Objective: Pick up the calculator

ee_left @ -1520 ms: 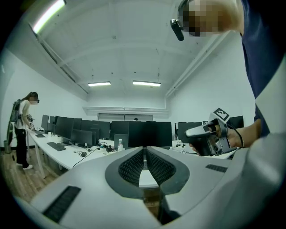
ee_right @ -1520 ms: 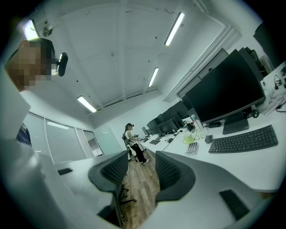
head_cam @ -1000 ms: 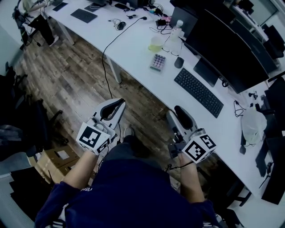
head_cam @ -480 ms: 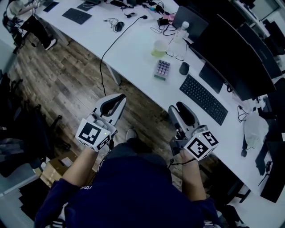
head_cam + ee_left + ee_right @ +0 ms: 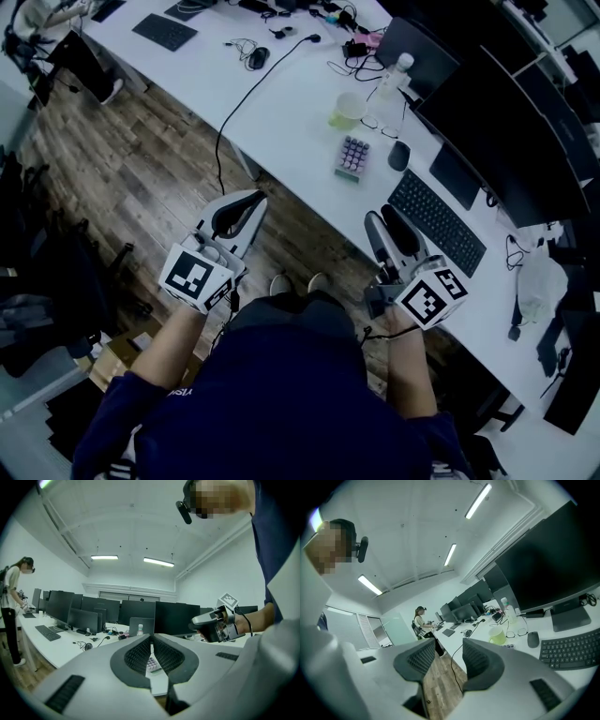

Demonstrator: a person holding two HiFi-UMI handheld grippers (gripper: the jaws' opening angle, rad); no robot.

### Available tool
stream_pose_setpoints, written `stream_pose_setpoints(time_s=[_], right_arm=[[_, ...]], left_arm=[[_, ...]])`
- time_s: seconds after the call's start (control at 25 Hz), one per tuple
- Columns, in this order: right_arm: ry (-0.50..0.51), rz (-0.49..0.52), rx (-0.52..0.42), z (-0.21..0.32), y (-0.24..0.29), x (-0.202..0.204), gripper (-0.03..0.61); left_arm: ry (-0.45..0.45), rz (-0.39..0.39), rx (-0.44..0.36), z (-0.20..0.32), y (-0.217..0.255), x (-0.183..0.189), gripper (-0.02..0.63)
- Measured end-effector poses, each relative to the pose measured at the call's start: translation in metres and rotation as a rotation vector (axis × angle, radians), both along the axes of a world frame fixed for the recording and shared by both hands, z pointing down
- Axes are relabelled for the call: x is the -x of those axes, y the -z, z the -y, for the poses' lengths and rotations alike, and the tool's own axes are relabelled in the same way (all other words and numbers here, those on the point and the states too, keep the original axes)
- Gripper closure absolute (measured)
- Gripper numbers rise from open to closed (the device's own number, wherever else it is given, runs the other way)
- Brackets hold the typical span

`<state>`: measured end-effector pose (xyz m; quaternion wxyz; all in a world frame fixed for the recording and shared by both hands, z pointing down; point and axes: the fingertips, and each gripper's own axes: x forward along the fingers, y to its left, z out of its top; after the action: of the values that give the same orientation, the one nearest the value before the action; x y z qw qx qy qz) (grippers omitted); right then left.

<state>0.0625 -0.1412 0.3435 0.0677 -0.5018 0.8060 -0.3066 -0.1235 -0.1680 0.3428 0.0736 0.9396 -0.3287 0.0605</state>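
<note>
Left gripper (image 5: 251,199), jaws together; right gripper (image 5: 382,217), jaws apart, empty; both side by side, pointing forward.

No legible text, brand or number in any view. Left marker cube (image 5: 197,278) and right marker cube (image 5: 431,297): black-and-white square patterns only, no letters. Calculator (image 5: 352,157) keys and keyboard (image 5: 437,223) legends possibly printed, but too small to read.

Cool, even light falls from the ceiling strips (image 5: 158,562), with no hard shadows. The white desk (image 5: 281,103) reads bright and the wooden floor (image 5: 141,159) at left is dimmer. Both gripper views bulge like a fisheye and darken at the corners. The left claw (image 5: 151,641), close to the lens, looks slightly soft.
</note>
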Motion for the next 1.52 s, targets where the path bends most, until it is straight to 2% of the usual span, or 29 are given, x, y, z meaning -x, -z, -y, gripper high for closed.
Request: stream_pose_setpoints(time_s=[0.28,0.56,1.08,1.52], right_arm=[[0.005,0.006,0.036,0.031,-0.017,-0.014,0.396],[0.054,0.023,0.104,0.065,-0.053,-0.028,0.397],[0.116,0.079,0.326,0.112,-0.155,-0.060,0.399],[0.121,0.141,0.492,0.119,-0.227,-0.062,0.405]], left_arm=[[0.017,0.020,0.026,0.025,-0.011,-0.010,0.572],[0.061,0.054,0.080,0.051,-0.036,-0.024,0.571],[0.125,0.129,0.184,0.097,-0.097,-0.061,0.571],[0.152,0.158,0.252,0.110,-0.133,-0.071,0.572]])
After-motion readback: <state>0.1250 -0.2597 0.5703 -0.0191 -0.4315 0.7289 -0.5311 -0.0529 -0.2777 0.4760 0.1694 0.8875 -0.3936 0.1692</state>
